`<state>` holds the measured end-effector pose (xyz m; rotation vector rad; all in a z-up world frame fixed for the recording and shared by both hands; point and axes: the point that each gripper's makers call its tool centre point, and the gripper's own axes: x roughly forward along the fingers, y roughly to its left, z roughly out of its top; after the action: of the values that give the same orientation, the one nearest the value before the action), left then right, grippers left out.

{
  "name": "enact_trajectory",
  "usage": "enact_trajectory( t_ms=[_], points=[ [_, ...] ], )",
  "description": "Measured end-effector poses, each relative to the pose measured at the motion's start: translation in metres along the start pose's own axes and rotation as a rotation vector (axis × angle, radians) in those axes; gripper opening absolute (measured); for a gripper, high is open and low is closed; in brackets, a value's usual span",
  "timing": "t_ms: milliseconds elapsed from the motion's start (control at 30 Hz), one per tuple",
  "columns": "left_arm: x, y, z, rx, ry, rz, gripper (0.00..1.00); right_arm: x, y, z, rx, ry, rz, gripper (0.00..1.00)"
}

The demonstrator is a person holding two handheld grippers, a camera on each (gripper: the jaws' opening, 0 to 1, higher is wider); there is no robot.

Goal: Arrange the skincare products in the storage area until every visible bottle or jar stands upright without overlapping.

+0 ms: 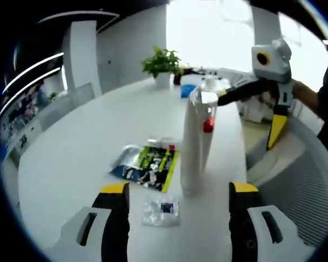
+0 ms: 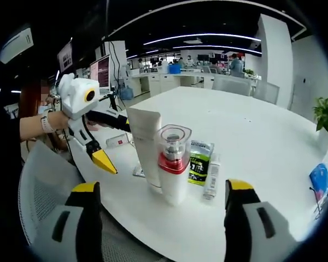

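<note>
My left gripper (image 1: 177, 210) and right gripper (image 2: 158, 210) both gape empty; pump bottle (image 2: 173, 164) and tube (image 2: 146, 143) upright, frame centre.

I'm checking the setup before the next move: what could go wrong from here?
The pump bottle and the white tube stand close together near the table edge; a nudge from either open gripper could tip one into the other or off the table. The flat sachet and small clear packet lie close by and could get swept aside.
</note>
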<state>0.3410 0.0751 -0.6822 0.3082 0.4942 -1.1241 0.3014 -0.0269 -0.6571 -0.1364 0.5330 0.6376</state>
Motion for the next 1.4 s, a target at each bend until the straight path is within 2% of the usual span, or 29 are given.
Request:
enact_trajectory(
  t_ms=[67, 267, 333, 400, 1067, 1400],
  points=[
    [-0.003, 0.002, -0.001, -0.013, -0.005, 0.012, 0.80, 0.000, 0.001, 0.001, -0.002, -0.001, 0.002, 0.95],
    [-0.016, 0.007, 0.002, -0.056, -0.038, 0.065, 0.91, -0.001, 0.003, 0.004, -0.021, -0.005, 0.000, 0.97],
    [-0.022, 0.007, 0.005, -0.077, -0.060, 0.080, 0.93, -0.002, 0.002, 0.005, -0.029, -0.002, -0.004, 0.97],
    [-0.028, 0.006, 0.011, -0.137, -0.107, 0.088, 0.97, -0.002, 0.003, 0.006, -0.035, 0.001, -0.004, 0.97],
    [-0.076, 0.008, 0.008, -0.117, -0.122, 0.208, 0.97, -0.007, 0.006, 0.010, -0.086, 0.000, -0.012, 0.99],
    [-0.093, 0.012, -0.002, -0.130, -0.118, 0.270, 0.97, -0.008, 0.010, 0.011, -0.118, -0.003, -0.011, 1.00]
  ],
)
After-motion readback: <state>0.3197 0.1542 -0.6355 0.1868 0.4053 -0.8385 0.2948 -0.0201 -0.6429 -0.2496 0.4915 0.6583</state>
